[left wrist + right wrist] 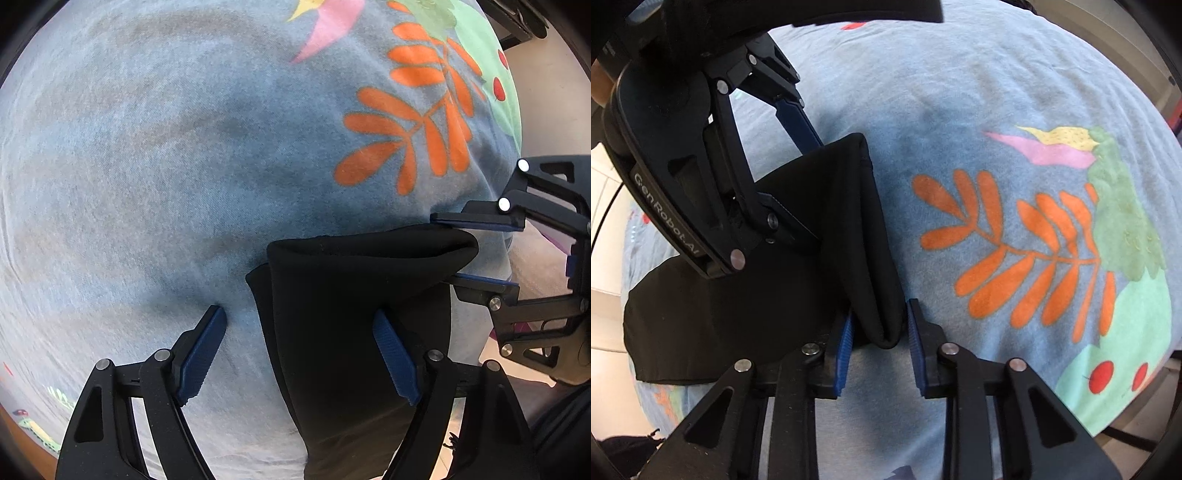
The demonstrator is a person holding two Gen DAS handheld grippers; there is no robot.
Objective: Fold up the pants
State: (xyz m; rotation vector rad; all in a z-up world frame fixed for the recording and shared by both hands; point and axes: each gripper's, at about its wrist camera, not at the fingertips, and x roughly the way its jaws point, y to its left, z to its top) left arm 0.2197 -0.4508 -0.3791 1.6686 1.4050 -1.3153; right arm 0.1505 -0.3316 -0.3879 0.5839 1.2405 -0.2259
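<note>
The black pants (343, 314) lie on a light blue cloth with a printed orange leaf pattern, one folded end raised. My left gripper (299, 343) is open, its jaws wide apart, with the pants' edge between them and the left pad (203, 350) on the blue cloth. My right gripper (879, 343) has the raised fold of the pants (857, 236) between its narrowly spread blue pads (844, 354); the pads do not press the cloth. It also shows in the left wrist view (476, 251) at the pants' far corner. The left gripper shows in the right wrist view (798, 166).
The blue cloth (147, 147) with orange leaves (1027, 258), pink and green prints covers the table. The table's edge and a pale floor (554, 92) lie to the right in the left wrist view. Dark furniture legs (517, 26) stand at the far corner.
</note>
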